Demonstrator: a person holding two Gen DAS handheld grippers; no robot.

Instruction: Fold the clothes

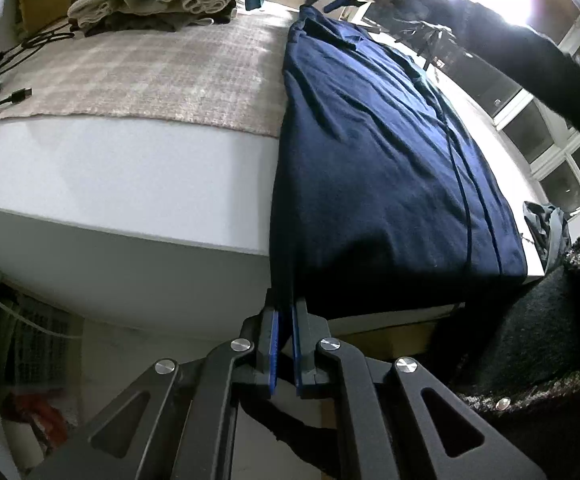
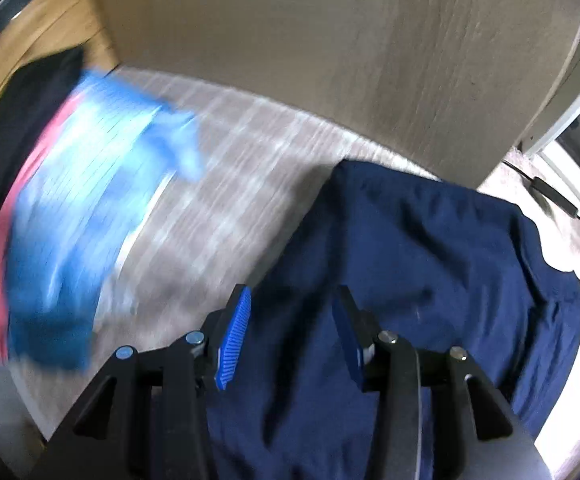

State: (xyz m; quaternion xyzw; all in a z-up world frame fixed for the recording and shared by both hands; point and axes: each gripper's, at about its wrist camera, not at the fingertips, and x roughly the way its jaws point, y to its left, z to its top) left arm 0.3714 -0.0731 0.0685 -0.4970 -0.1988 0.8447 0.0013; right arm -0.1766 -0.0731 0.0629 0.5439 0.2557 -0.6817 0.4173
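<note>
Each hand-held gripper (image 1: 285, 316) has black linkage arms, silver rivets, blue ribbed pads (image 2: 234, 332); dark studded sleeve (image 1: 537, 344).

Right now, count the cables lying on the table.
2 in the left wrist view: a looped black cable beside the clothes pile, and a loose-plug cable near the edge. Others may be hidden.

Motion blur smears the clothes pile (image 2: 70, 208) beyond recognition.

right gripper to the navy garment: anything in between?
Nothing visible. The right gripper hangs open directly over the navy garment, with only fabric between its fingers. The blue clothes pile lies off to the side.
</note>
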